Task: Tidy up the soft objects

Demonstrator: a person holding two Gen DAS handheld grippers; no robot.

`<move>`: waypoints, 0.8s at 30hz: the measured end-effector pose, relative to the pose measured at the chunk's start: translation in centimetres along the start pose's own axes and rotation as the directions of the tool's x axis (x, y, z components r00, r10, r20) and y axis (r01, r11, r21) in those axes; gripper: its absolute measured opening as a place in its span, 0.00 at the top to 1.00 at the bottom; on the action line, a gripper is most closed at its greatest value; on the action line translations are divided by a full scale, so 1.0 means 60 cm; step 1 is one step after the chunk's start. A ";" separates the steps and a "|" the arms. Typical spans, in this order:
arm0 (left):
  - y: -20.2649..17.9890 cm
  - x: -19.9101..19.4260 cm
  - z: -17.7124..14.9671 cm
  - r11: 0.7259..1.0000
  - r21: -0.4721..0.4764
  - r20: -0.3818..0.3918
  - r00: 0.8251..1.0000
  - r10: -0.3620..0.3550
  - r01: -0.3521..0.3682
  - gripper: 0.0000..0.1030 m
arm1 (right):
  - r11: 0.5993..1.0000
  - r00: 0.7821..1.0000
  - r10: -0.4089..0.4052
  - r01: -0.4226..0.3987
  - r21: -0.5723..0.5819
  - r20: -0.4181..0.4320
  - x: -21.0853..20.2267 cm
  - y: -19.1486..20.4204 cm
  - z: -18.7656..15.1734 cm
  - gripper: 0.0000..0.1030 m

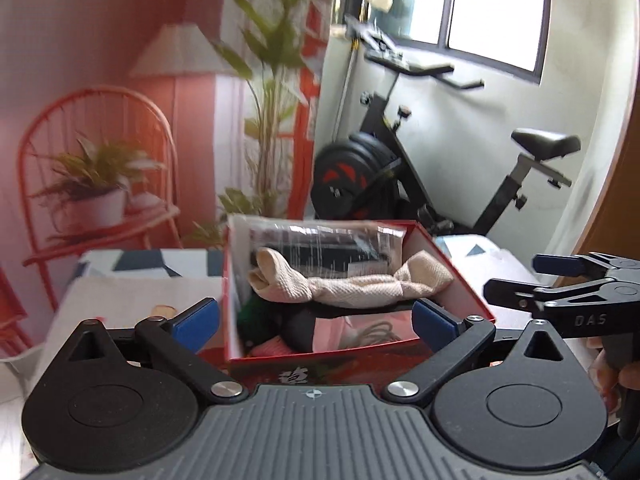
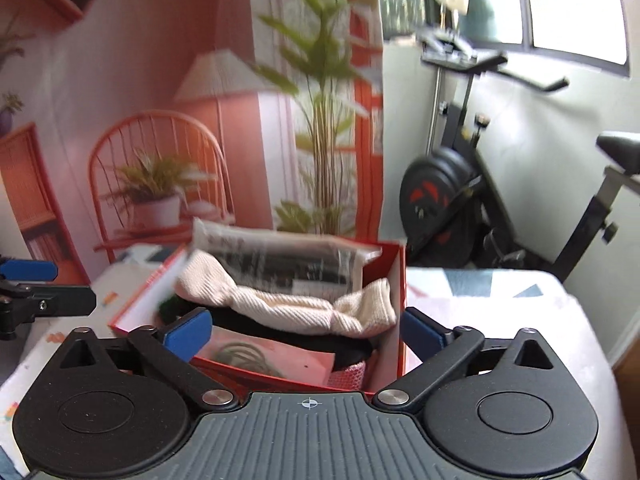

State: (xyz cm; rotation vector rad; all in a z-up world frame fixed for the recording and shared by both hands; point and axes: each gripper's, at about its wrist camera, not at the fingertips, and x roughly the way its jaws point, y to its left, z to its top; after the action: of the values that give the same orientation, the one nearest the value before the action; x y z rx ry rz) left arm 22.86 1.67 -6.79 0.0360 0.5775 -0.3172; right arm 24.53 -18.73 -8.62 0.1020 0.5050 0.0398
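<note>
A red open box (image 1: pixel 468 280) (image 2: pixel 400 280) stands on the table. A cream knitted cloth (image 1: pixel 348 284) (image 2: pixel 296 308) lies across its top, over dark and pink soft items and a green one (image 1: pixel 256 312). A clear plastic packet (image 1: pixel 320 240) (image 2: pixel 280 256) leans at the box's back. My left gripper (image 1: pixel 316 320) is open and empty, its fingers on either side of the box's near end. My right gripper (image 2: pixel 304 330) is open and empty at the box's near side. The right gripper also shows in the left wrist view (image 1: pixel 516 280), and the left gripper shows in the right wrist view (image 2: pixel 56 284).
The table has a patterned white cloth (image 1: pixel 120 292) (image 2: pixel 500 304). Behind stand an orange wire chair with a potted plant (image 1: pixel 96 184) (image 2: pixel 156 192), a tall plant (image 1: pixel 272 120), a lamp (image 1: pixel 184 48) and an exercise bike (image 1: pixel 420 168) (image 2: pixel 480 184) by the window.
</note>
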 end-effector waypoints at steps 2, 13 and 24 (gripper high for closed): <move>-0.004 -0.040 -0.001 0.999 -0.009 0.033 0.999 0.034 -0.034 0.00 | 1.000 0.999 -0.014 0.014 -0.004 0.032 -0.040 0.013 0.002 0.00; -0.030 -0.237 -0.015 0.992 -0.035 0.143 0.982 0.126 -0.123 0.00 | 0.998 0.986 -0.069 0.068 0.011 0.149 -0.261 0.084 -0.006 0.00; -0.059 -0.385 -0.037 0.984 -0.060 0.192 0.966 0.175 -0.166 0.00 | 0.995 0.974 -0.091 0.080 0.057 0.209 -0.427 0.118 -0.025 0.00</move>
State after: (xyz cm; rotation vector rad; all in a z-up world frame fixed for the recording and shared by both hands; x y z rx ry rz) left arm 2.36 5.13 4.06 0.0118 0.3816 -0.1382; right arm 1.34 -13.17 3.17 0.1303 0.2976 -0.0671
